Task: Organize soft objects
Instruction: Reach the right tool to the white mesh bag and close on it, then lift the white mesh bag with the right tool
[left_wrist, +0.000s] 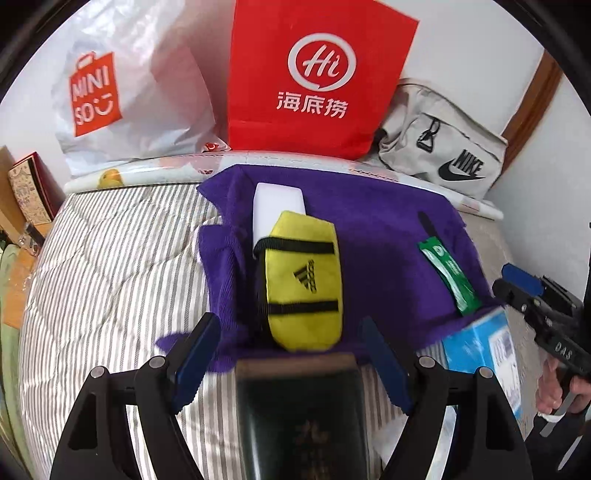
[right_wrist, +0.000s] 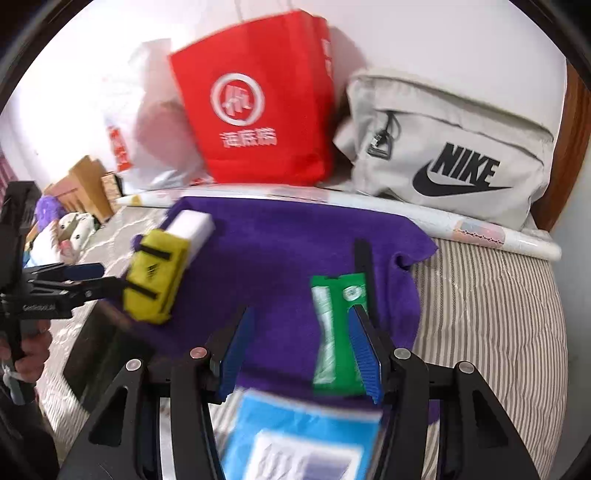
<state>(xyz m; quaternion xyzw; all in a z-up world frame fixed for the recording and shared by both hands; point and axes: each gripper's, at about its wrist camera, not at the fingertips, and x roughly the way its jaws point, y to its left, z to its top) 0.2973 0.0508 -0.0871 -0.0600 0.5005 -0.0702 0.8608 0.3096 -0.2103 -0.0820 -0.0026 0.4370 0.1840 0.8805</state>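
Striped bedding (left_wrist: 110, 266) carries a purple towel (left_wrist: 376, 236), with a red bag (left_wrist: 317, 77), a white Miniso bag (left_wrist: 122, 96) and a grey Nike pouch (right_wrist: 454, 155) lined up along the wall behind. On the towel, a yellow Adidas pouch (left_wrist: 303, 280) lies over a white block (left_wrist: 277, 206), just ahead of the left gripper (left_wrist: 291, 365), fingers spread wide and holding nothing. Over on the right, the right gripper (right_wrist: 299, 350) hangs open too, one blue finger (right_wrist: 364, 350) beside, maybe touching, a blurred green sachet (right_wrist: 332, 332), and a blue packet (right_wrist: 295, 435) sits at the towel's near edge.
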